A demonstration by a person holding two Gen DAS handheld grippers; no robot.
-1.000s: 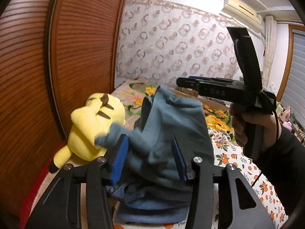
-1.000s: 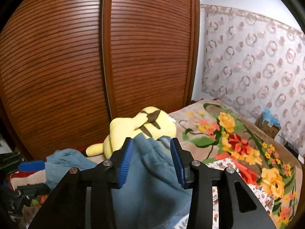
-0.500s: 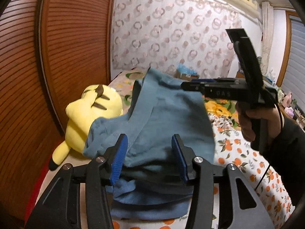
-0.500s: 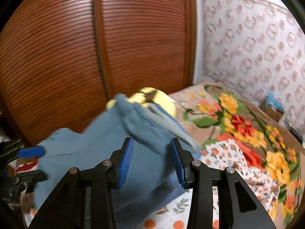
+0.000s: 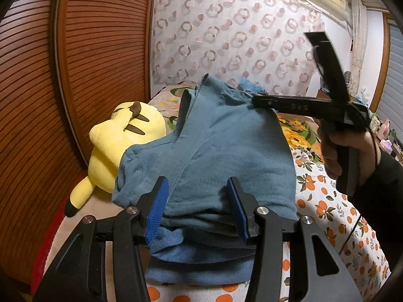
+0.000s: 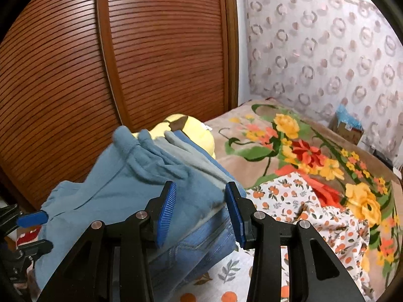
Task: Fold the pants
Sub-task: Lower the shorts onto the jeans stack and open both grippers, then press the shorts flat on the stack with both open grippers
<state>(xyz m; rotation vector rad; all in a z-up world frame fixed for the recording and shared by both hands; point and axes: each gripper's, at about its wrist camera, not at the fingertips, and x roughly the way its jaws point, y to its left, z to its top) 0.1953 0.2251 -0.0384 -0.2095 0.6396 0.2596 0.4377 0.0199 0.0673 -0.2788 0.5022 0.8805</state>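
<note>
Teal-blue pants (image 5: 226, 151) lie folded in a soft heap on top of folded denim jeans (image 5: 199, 266) on the bed. My left gripper (image 5: 199, 209) is open, its blue pads on either side of the near edge of the pants, not closed on the cloth. My right gripper (image 6: 199, 211) is open too, with the pants (image 6: 121, 183) between and beyond its pads. In the left wrist view the right gripper (image 5: 257, 102) reaches in from the right at the pants' far top edge. The jeans also show under the pants in the right wrist view (image 6: 196, 241).
A yellow plush toy (image 5: 118, 148) lies left of the pile against the brown slatted wardrobe door (image 5: 95, 50). The bed has an orange-print sheet (image 6: 289, 196) and a floral blanket (image 6: 289, 138). A small box (image 6: 347, 125) sits at the far wall.
The pants have been drawn up and spread flatter over the pile. The right gripper has moved toward their far top edge. Both grippers stay open.
</note>
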